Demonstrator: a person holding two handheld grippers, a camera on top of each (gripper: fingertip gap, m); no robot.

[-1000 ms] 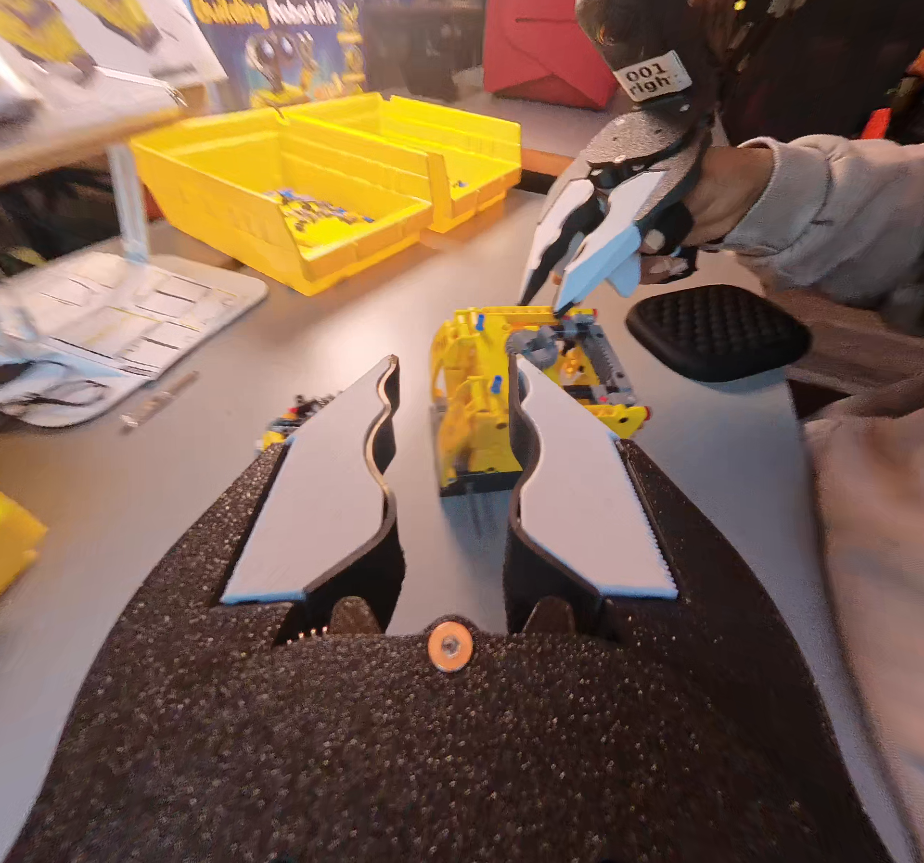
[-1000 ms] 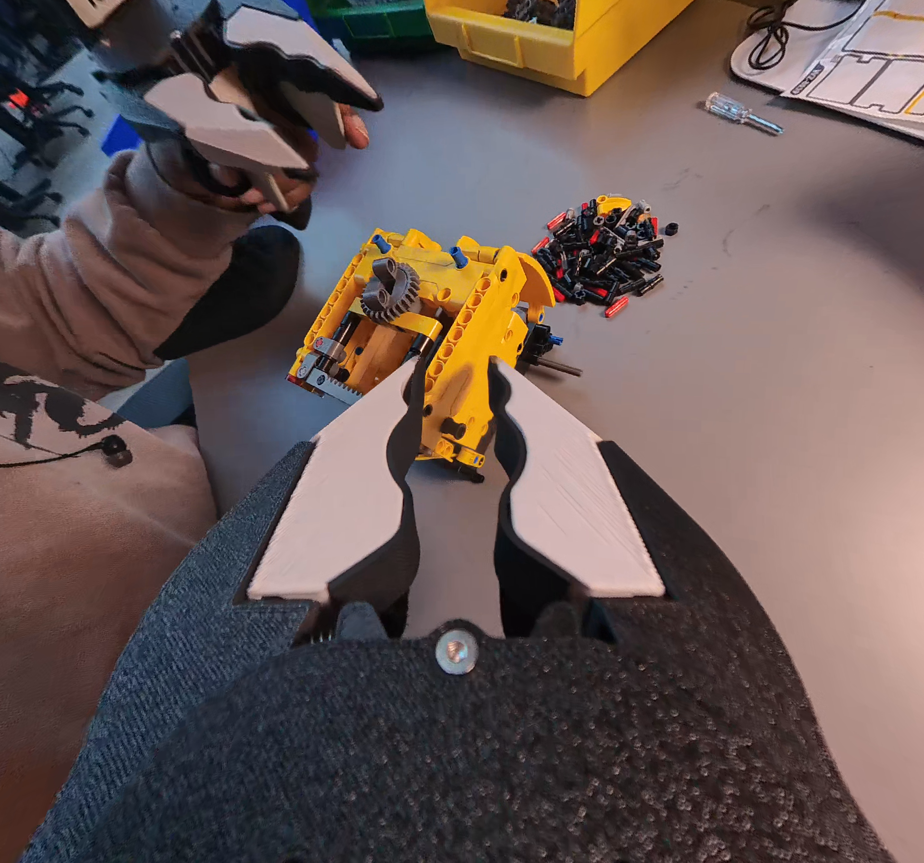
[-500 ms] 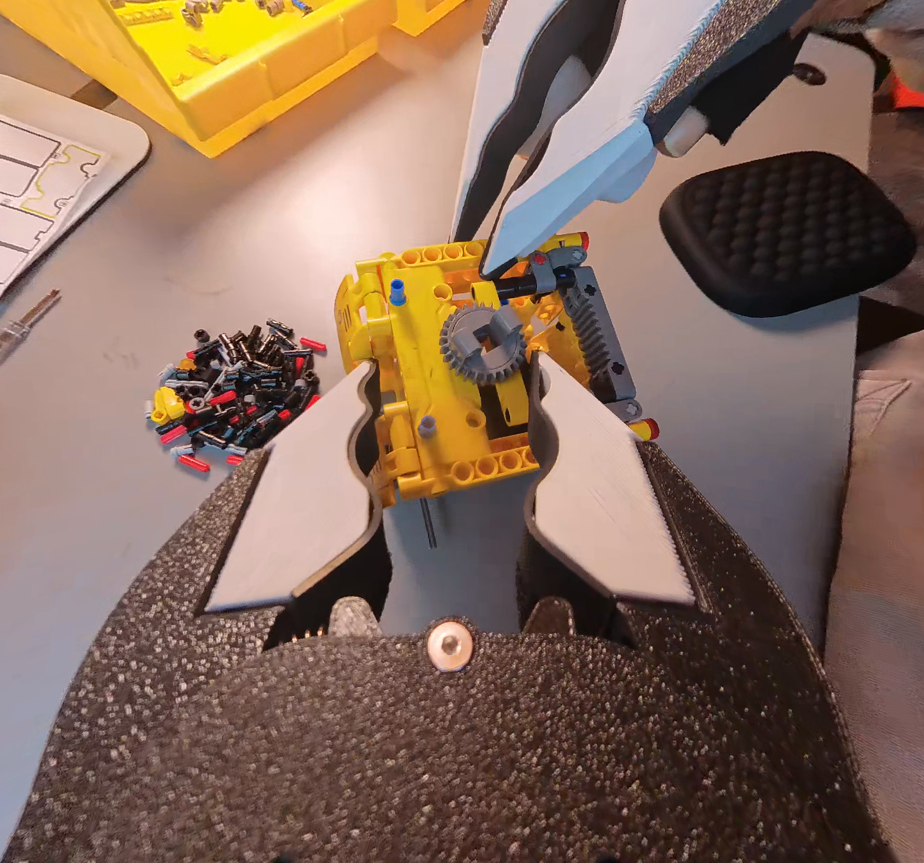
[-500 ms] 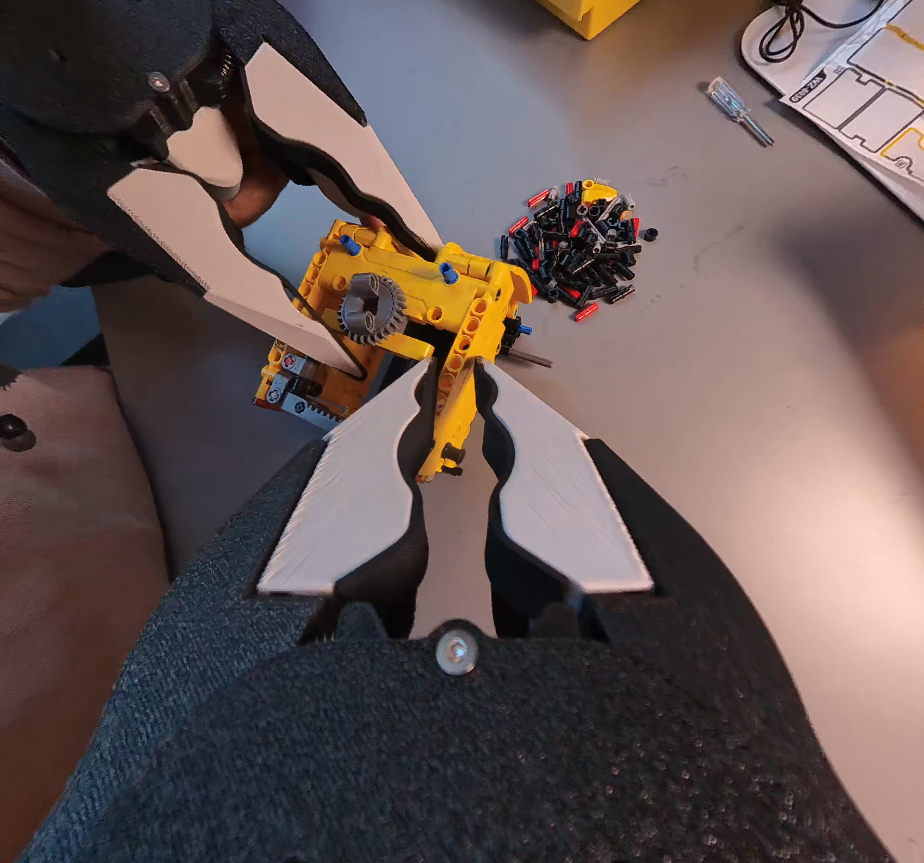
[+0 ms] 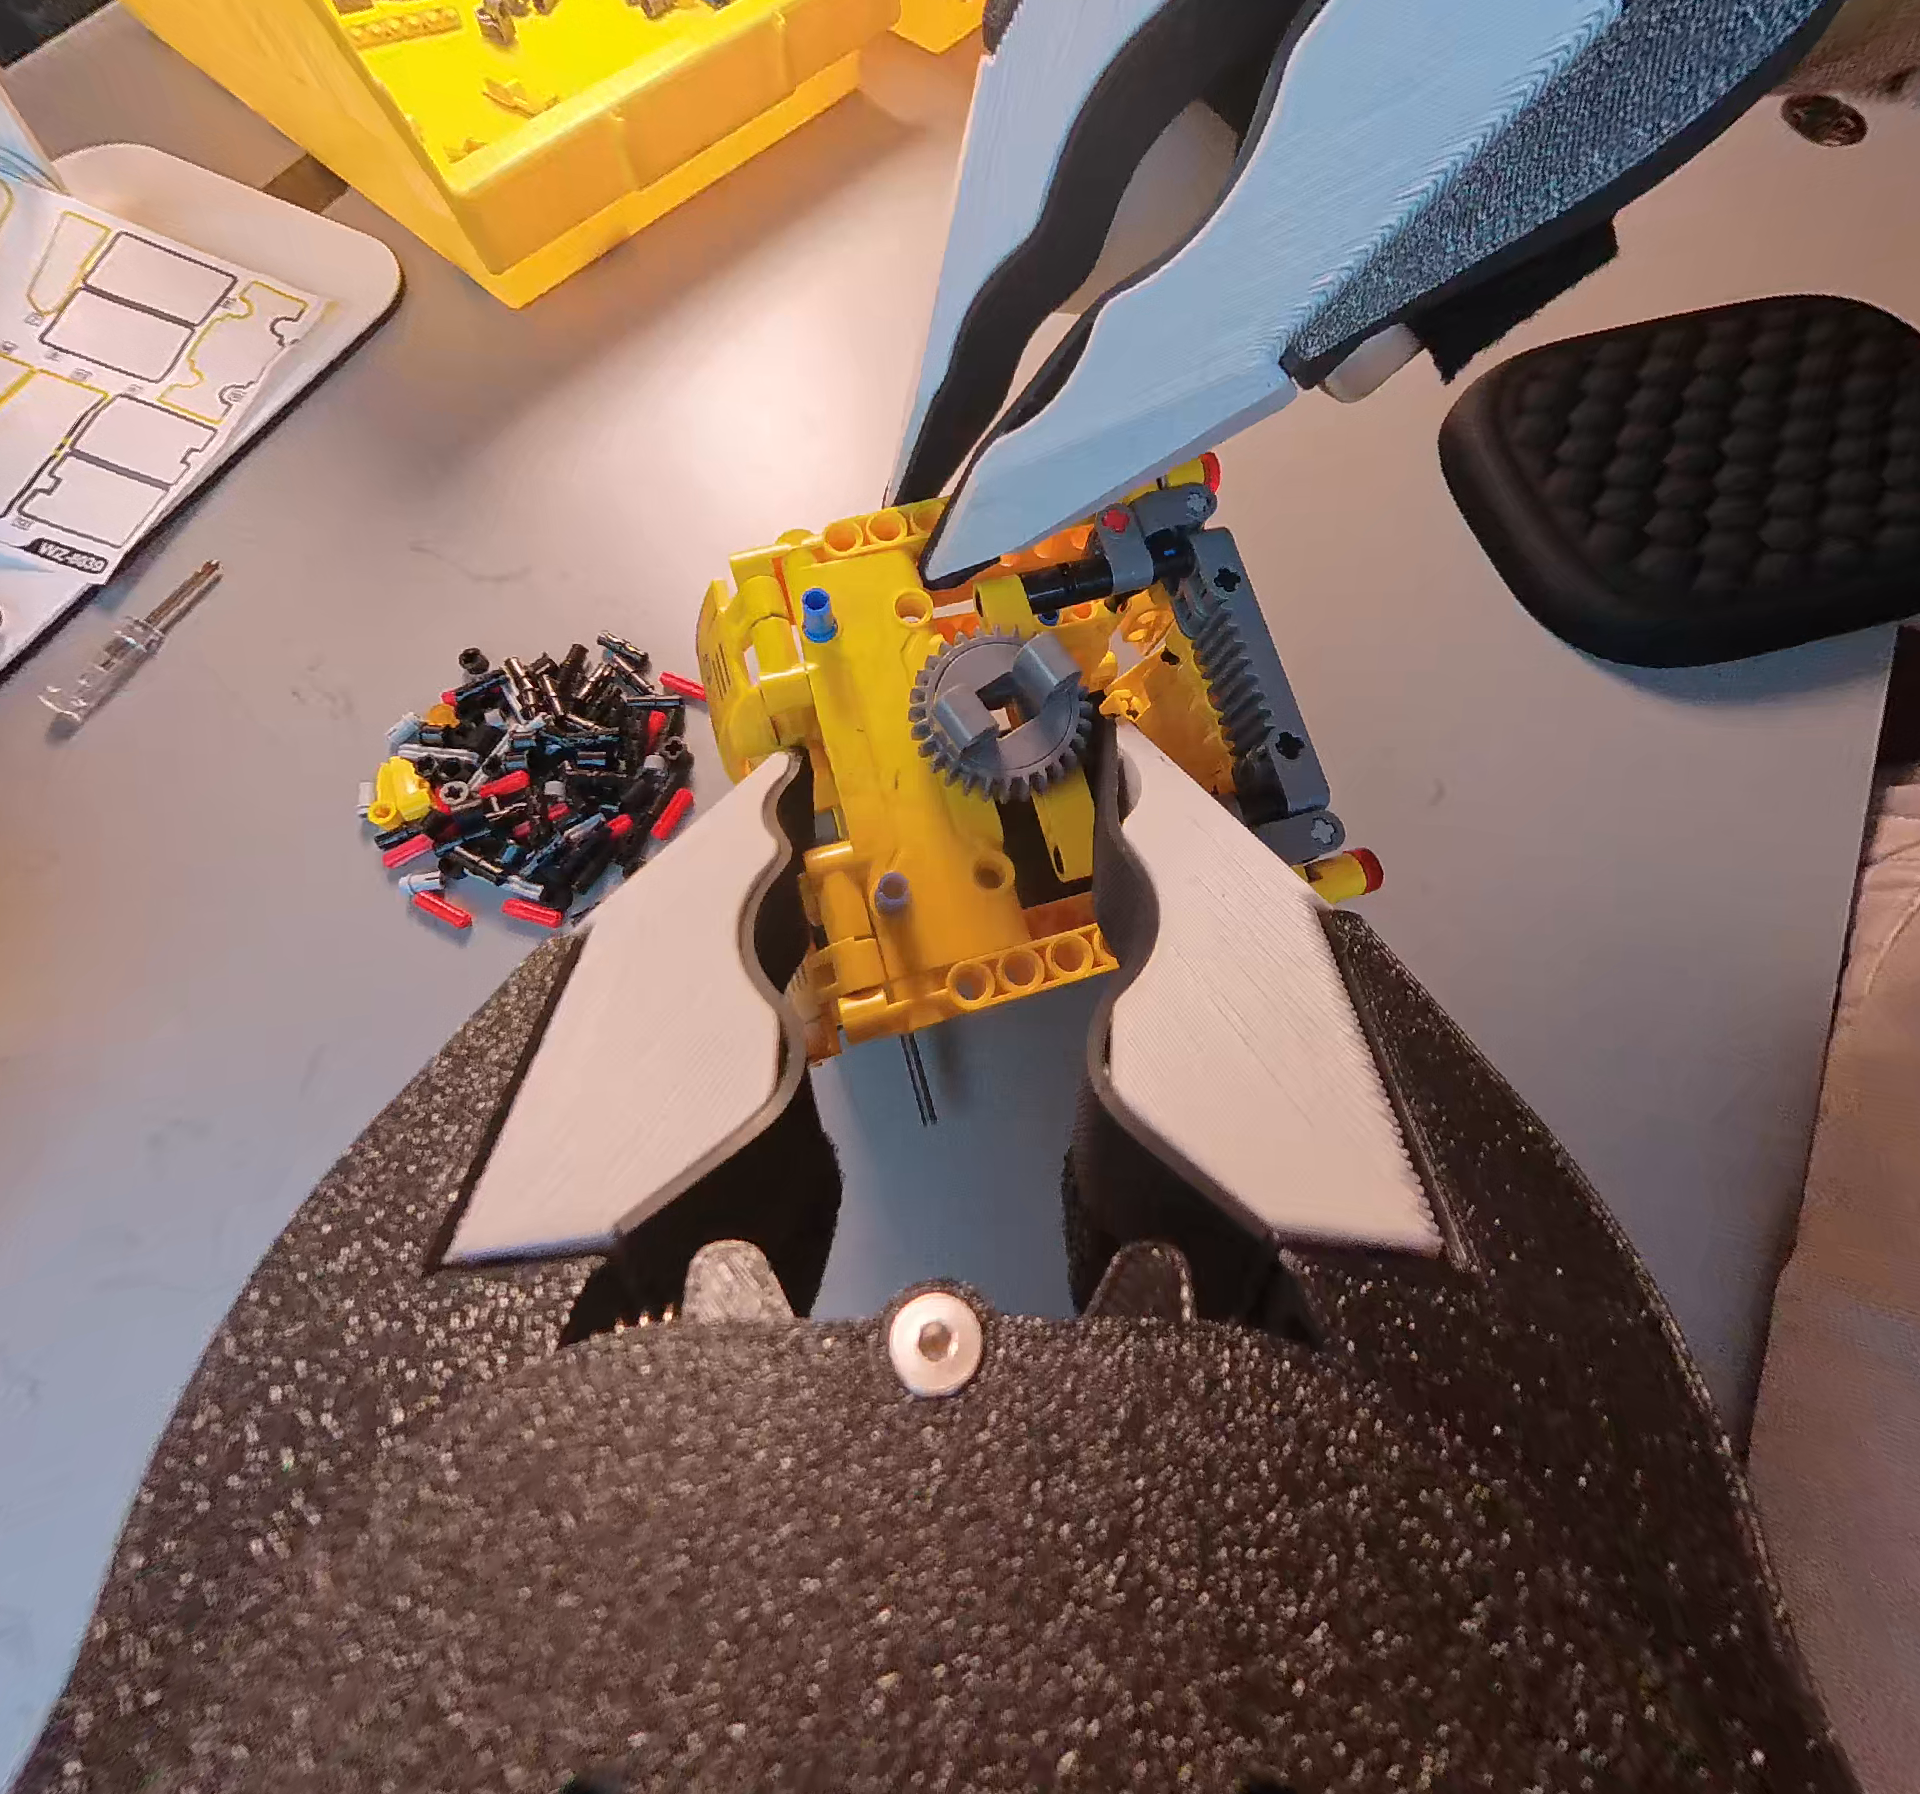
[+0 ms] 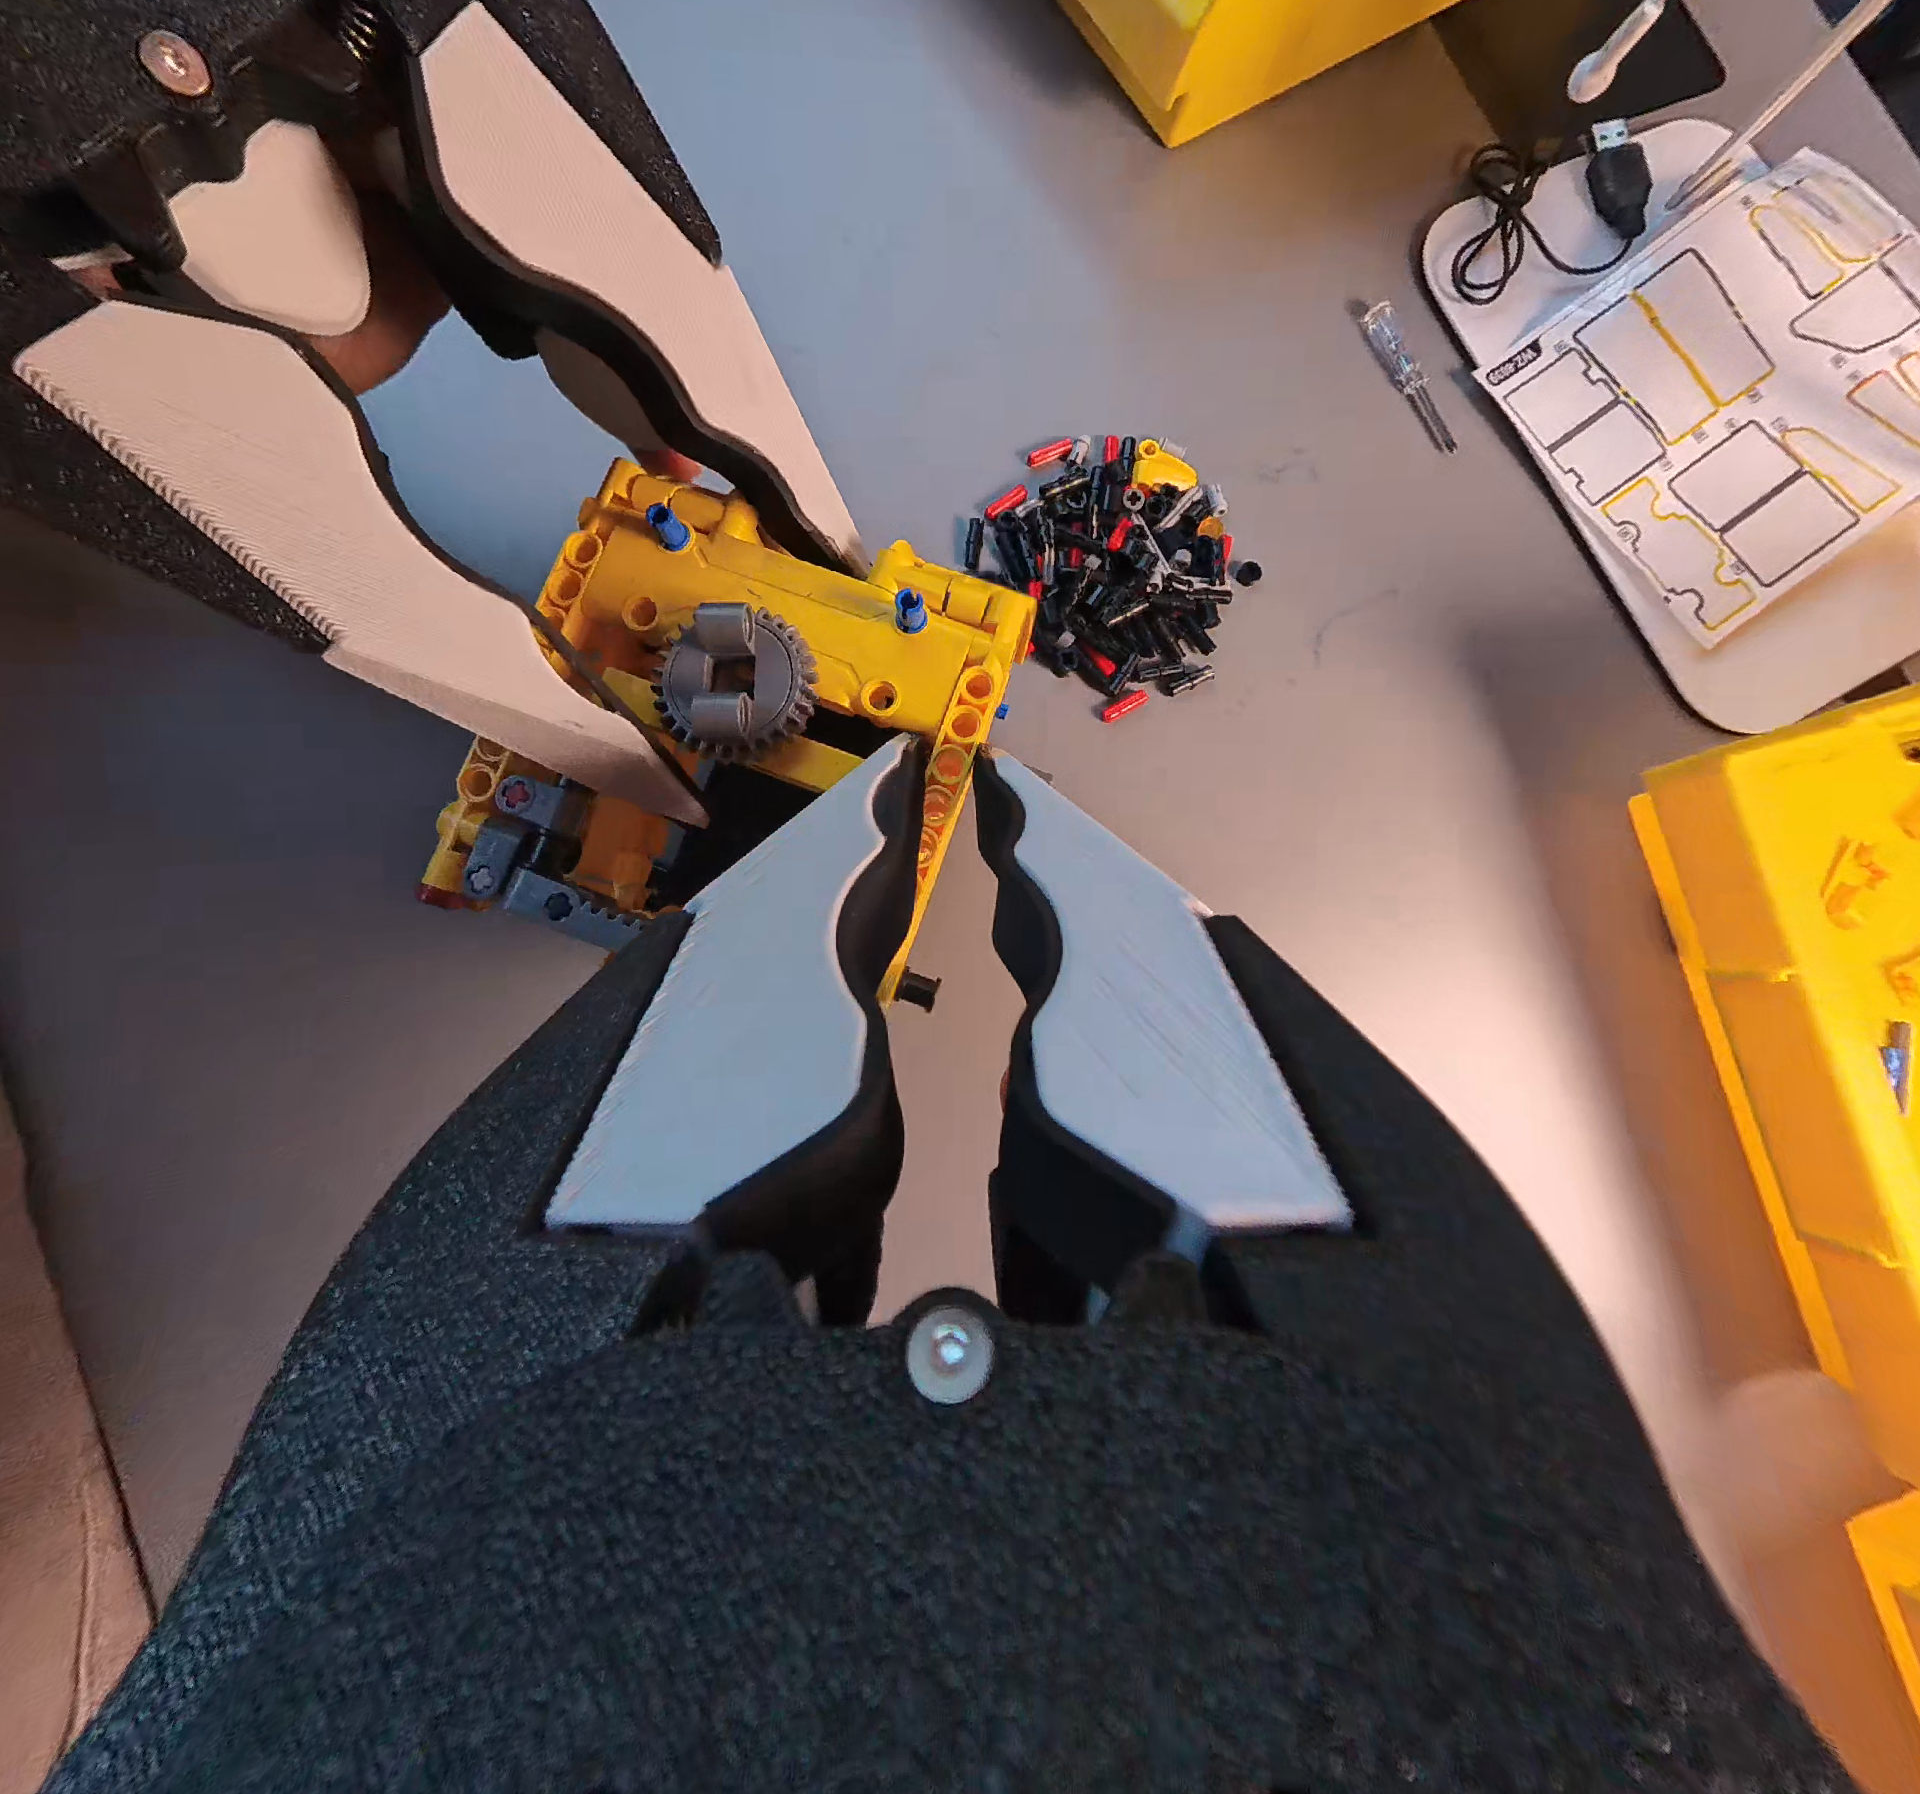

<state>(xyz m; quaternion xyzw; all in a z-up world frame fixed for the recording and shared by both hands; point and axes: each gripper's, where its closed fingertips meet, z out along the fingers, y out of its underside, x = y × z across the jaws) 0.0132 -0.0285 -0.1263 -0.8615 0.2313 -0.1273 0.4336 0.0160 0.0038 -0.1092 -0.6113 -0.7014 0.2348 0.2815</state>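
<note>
Compared with a second ago: left gripper (image 5: 948, 768) lowered from a raised, level approach to a steep downward look over the yellow brick model (image 5: 914, 809), fingers now straddling the model's near half, tips pressed against both sides by the grey gear (image 5: 1000, 714); clamped on the model. Half a second ago the same straddle already present, only closer now. Right gripper (image 6: 943, 757) tipped further over, nearly top-down, fingers narrowed onto the yellow perforated beam (image 6: 951, 757) at the model's edge; pinched on that beam, tips almost meeting. In the left wrist view the right gripper (image 5: 920, 539) reaching down from the upper right, tips on the model's far rim. In the right wrist view the left gripper (image 6: 769, 684) entering from the upper left, one finger over the gear side, the other behind the model's far edge. Model resting on the grey table (image 5: 312, 965), mid-scene, grey toothed rack (image 5: 1247, 695) along one flank, blue pins on top. Just beside it, apart, a heap of small black and red pins (image 5: 530, 778). Farther off: yellow parts bin (image 5: 582, 71) with loose pieces, printed sheet (image 5: 114, 373) on a white pad, small clear-handled screwdriver (image 5: 135, 632), black dimpled pad (image 5: 1714, 477). Nothing lying between either gripper and the model.
</note>
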